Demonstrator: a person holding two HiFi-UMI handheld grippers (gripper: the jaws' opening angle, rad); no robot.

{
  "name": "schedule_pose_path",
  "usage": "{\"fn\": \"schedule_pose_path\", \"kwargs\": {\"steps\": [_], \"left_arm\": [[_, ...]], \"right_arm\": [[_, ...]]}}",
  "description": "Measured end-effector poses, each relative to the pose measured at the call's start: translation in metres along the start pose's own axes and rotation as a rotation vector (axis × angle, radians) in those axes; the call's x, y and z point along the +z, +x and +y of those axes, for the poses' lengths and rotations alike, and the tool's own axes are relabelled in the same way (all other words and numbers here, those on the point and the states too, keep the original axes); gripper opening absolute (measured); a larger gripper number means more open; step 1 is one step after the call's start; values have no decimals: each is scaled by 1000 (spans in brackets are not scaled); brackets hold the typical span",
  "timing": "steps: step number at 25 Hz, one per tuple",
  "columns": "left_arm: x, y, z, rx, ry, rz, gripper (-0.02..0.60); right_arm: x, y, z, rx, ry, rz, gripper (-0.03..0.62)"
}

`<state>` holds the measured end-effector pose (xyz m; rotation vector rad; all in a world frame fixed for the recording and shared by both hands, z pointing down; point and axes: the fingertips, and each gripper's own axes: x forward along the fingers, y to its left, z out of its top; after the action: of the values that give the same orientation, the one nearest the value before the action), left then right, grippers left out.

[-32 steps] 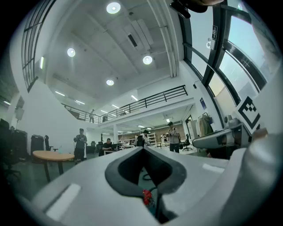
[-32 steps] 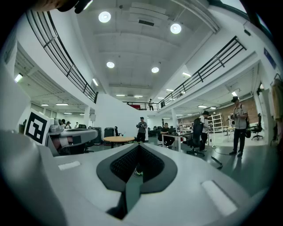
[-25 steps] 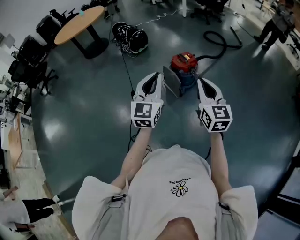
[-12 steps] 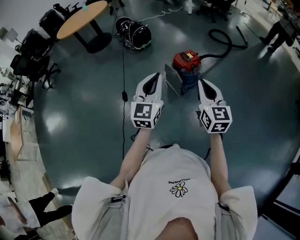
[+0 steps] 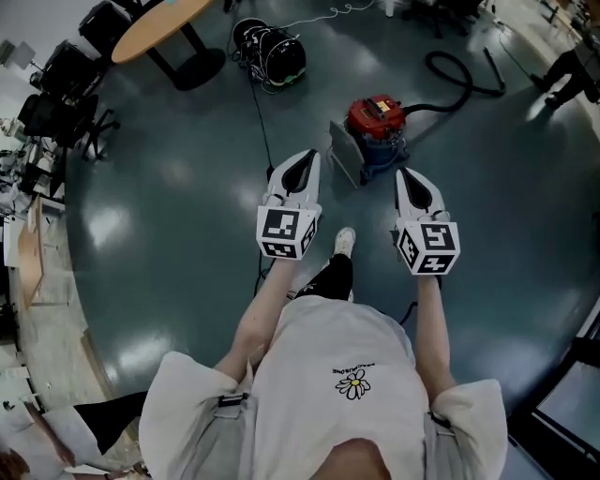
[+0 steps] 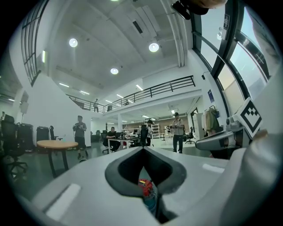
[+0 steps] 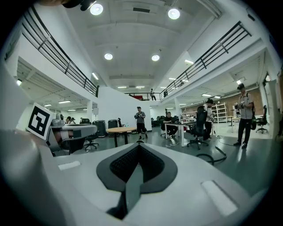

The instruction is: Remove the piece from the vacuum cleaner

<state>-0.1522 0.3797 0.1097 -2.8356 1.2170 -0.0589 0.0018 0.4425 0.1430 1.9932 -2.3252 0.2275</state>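
The approach step seems in hand: the left hand-held gripper point(image 5: 302, 159) and right hand-held gripper point(image 5: 406, 176) are closed and empty, short of the red vacuum cleaner point(image 5: 377, 127) at upper centre, and should open on reaching it.

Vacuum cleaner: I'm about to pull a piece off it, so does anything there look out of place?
Yes: a flat grey panel stands tilted beside the red-topped vacuum cleaner, as if loose.

A white shoe point(image 5: 344, 241) and a dark trouser leg point(image 5: 326, 277) have been brought forward between the left tongs point(image 5: 305, 156) and right tongs point(image 5: 407, 174); the round table point(image 5: 155, 26) is now cut by the head view's upper edge.
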Motion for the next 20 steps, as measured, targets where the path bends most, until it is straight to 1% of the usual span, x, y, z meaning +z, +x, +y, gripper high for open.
{"fn": "schedule_pose_path", "kwargs": {"steps": [4, 7, 15, 20], "left_arm": [[-18, 31, 11, -3, -10, 15, 0], [-37, 62, 26, 5, -18, 36, 0], [-63, 159, 94, 74, -73, 66, 0], [-82, 213, 124, 70, -109, 104, 0]], "right_arm": [[-18, 30, -18, 6, 16, 32, 26], [-29, 63, -33, 30, 17, 57, 26], [-21, 183, -82, 66, 8, 115, 26], [-21, 241, -102, 80, -17, 161, 26]]}}
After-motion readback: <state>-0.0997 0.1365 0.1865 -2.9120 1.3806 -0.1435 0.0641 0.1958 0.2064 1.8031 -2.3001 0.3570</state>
